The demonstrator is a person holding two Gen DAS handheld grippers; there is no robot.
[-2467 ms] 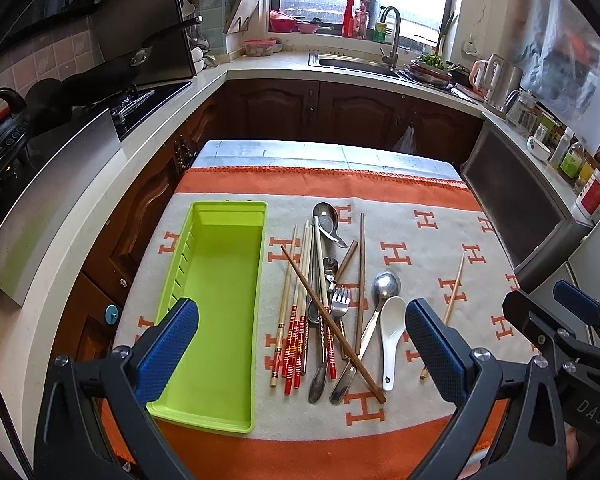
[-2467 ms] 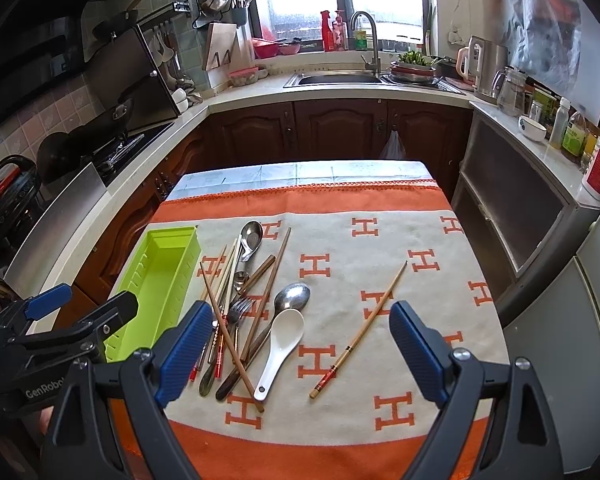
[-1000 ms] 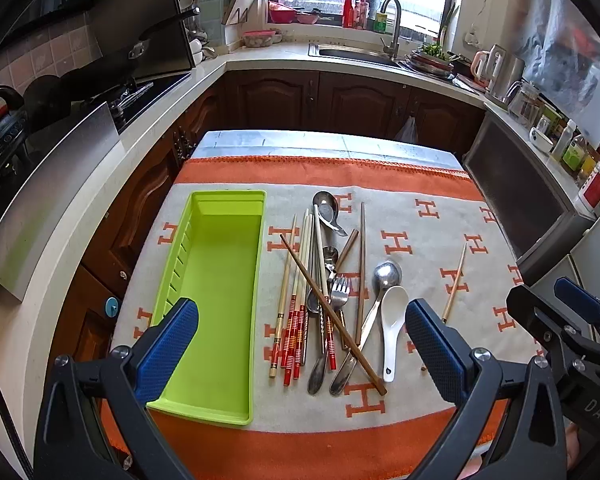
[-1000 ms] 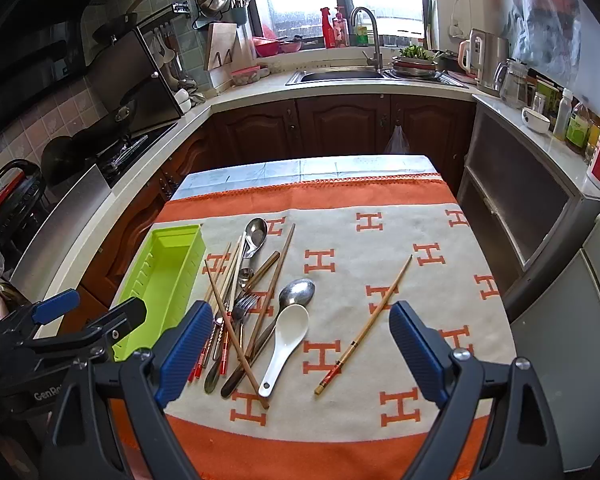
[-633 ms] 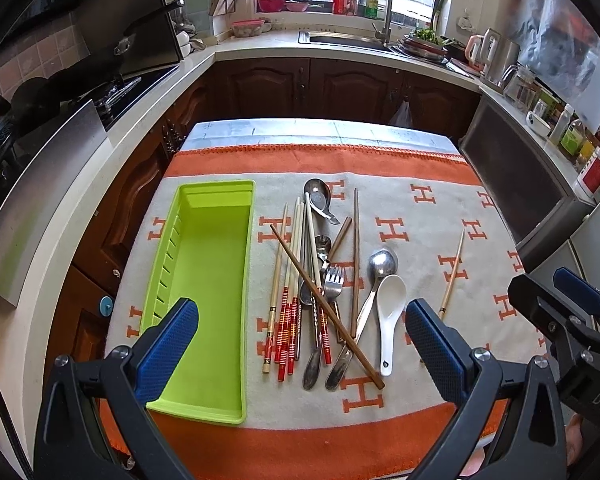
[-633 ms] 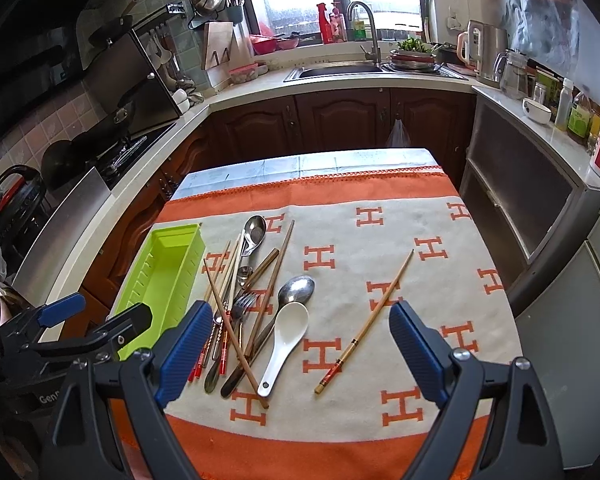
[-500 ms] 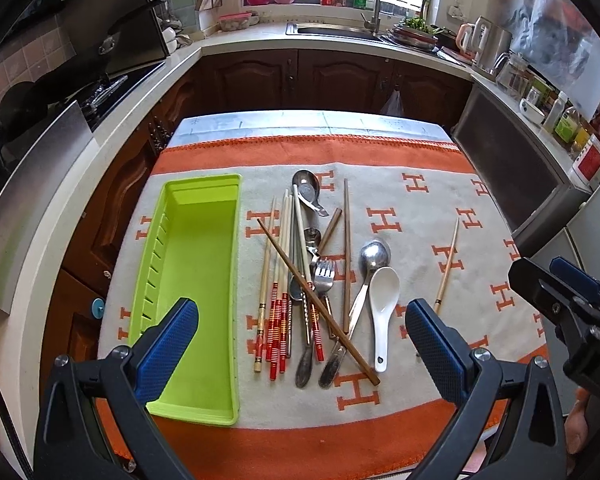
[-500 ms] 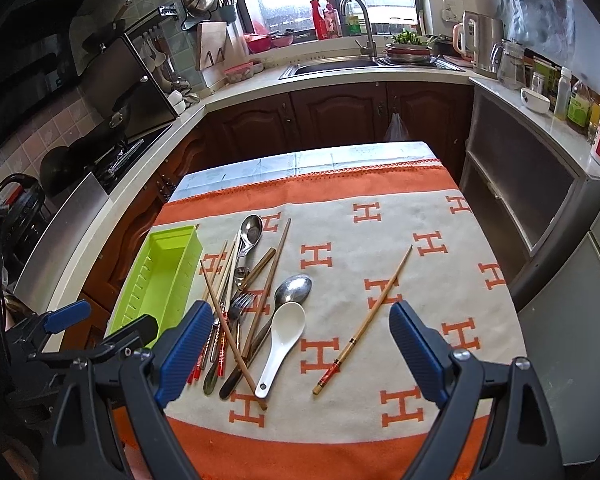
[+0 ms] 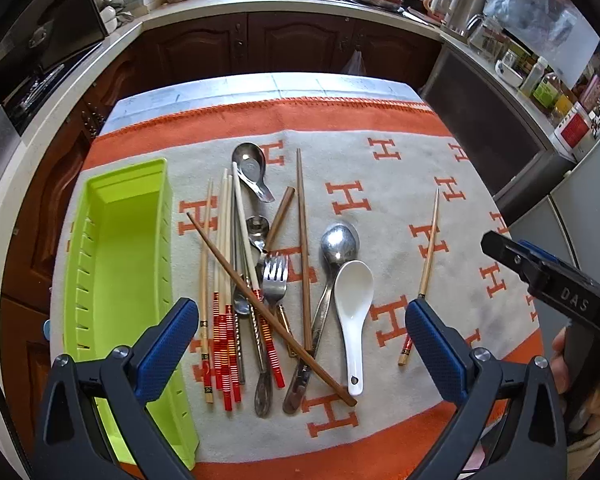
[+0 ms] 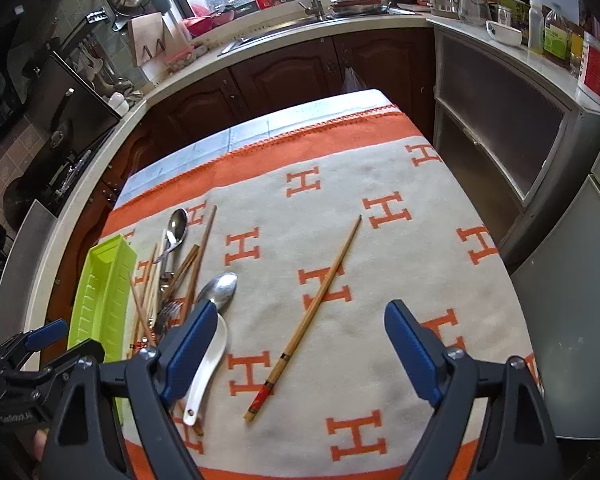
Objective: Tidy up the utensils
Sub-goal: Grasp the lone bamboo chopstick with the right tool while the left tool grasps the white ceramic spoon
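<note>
On the orange-and-cream cloth (image 9: 380, 168), the pile of utensils (image 9: 260, 280) lay at 3 o'clock from the green tray (image 9: 116, 264). The left gripper (image 9: 302, 332) hung spread above the pile, holding nothing. The right gripper (image 10: 300, 344), jaws closing yet empty, straddled a lone chopstick (image 10: 312, 308).

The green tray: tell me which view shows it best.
The left wrist view: the green tray shows nearly whole, open and empty, its near corner behind the left gripper. The right wrist view shows the tray foreshortened at the left edge, partly behind the other gripper.
</note>
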